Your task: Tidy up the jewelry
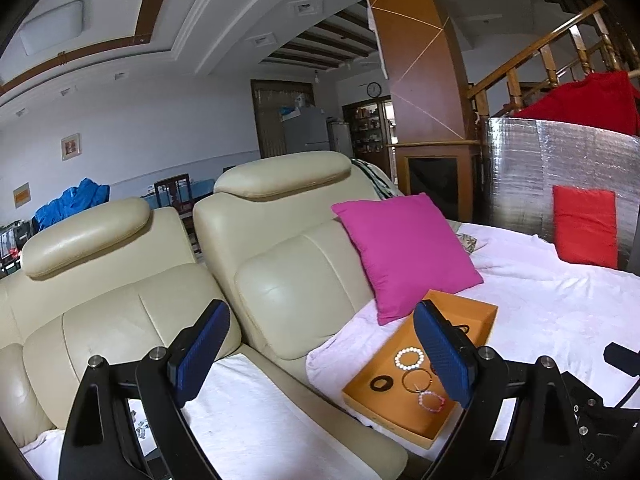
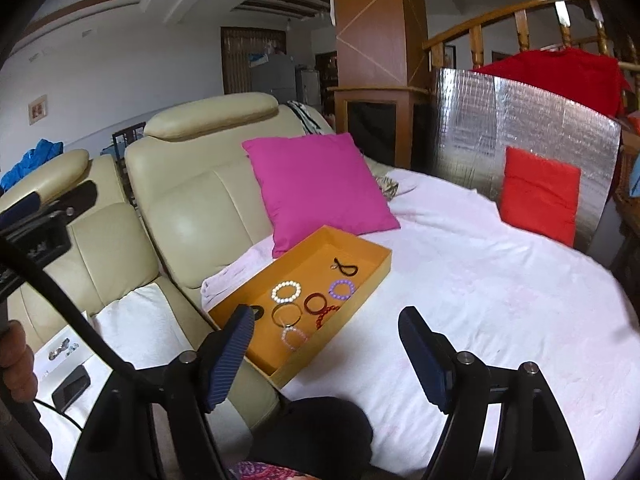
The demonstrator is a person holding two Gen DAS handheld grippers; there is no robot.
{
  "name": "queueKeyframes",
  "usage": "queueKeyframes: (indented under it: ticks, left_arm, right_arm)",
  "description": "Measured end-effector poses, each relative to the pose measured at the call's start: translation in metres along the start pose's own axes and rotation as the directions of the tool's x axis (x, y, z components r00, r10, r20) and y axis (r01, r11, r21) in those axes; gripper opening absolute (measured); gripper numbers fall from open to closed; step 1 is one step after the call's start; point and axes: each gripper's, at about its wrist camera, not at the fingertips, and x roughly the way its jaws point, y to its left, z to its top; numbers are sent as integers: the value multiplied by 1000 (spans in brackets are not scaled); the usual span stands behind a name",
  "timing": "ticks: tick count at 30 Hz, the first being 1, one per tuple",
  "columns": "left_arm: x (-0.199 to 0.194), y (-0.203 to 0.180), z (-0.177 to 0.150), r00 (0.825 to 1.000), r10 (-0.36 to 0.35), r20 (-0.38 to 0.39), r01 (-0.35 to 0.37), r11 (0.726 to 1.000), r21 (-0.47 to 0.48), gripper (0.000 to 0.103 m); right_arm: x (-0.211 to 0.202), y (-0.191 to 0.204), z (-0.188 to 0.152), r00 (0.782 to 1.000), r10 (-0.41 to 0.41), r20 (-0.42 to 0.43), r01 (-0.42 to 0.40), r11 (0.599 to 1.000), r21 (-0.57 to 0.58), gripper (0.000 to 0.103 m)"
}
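Observation:
An orange tray (image 2: pixel 320 250) lies on the white sheet (image 2: pixel 480 300) beside the sofa back. In it are a white bead bracelet (image 2: pixel 286 292), a purple bead bracelet (image 2: pixel 342 289), a dark red bangle (image 2: pixel 315 303), a thin brown bangle (image 2: pixel 287 313), a clear pink bracelet (image 2: pixel 294 337), a black cord (image 2: pixel 346 267) and a black ring (image 2: pixel 256 312). My right gripper (image 2: pixel 326 316) hangs open above the tray's near end, holding nothing. My left gripper (image 1: pixel 320 312) is open and empty to the left of the tray (image 1: pixel 460 312), whose white bead bracelet (image 1: pixel 409 359) shows beside the right finger.
A magenta pillow (image 2: pixel 320 188) leans just behind the tray. A red pillow (image 2: pixel 540 196) rests against a silver foil panel (image 2: pixel 520 120). The cream leather sofa (image 1: pixel 140 320) fills the left. A phone (image 2: pixel 72 386) and papers lie on its seat. A person's knee (image 2: pixel 316 432) is at the bottom.

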Motion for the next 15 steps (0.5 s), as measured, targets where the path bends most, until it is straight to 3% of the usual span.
queueKeyframes:
  ticks: [15]
  left_arm:
    - [9, 15, -9, 1000, -6, -20, 6, 999, -31, 93]
  right_arm:
    - [9, 18, 5, 1000, -20, -4, 21, 1000, 14, 78]
